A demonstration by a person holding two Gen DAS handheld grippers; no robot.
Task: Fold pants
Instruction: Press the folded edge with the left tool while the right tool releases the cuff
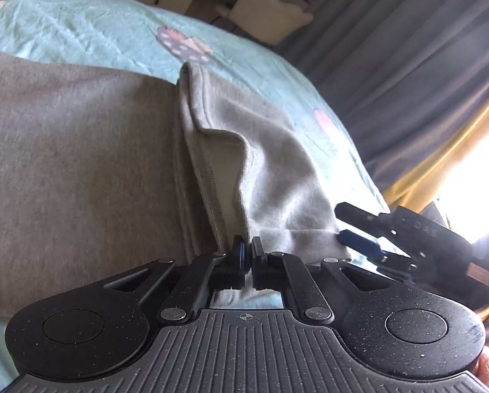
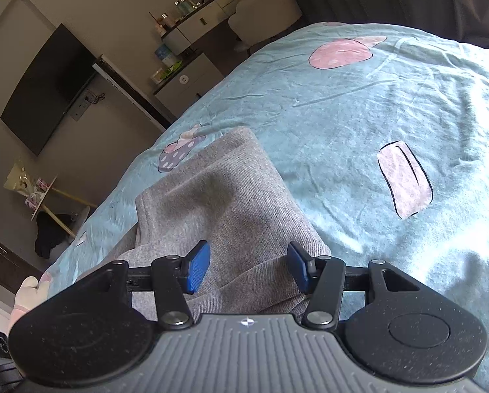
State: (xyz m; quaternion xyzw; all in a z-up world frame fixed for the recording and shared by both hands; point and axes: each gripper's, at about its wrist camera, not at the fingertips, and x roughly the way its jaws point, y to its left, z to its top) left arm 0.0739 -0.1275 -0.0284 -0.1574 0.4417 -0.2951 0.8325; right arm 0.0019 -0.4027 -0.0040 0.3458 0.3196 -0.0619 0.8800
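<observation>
Grey pants (image 1: pixel 80 150) hem pinched in left gripper (image 1: pixel 247 255), right gripper (image 2: pixel 247 267) agape above

Matt grey knit pants (image 1: pixel 80 163), soft teal bedsheet (image 2: pixel 359 104) — cloth, wrinkled

From the left wrist we look low and close along the left gripper (image 1: pixel 248 255) across the grey pants (image 1: pixel 80 170) toward the curtain (image 1: pixel 408 65). From the right wrist we look down from higher. Both views share the pants and the bed (image 2: pixel 359 104).
</observation>
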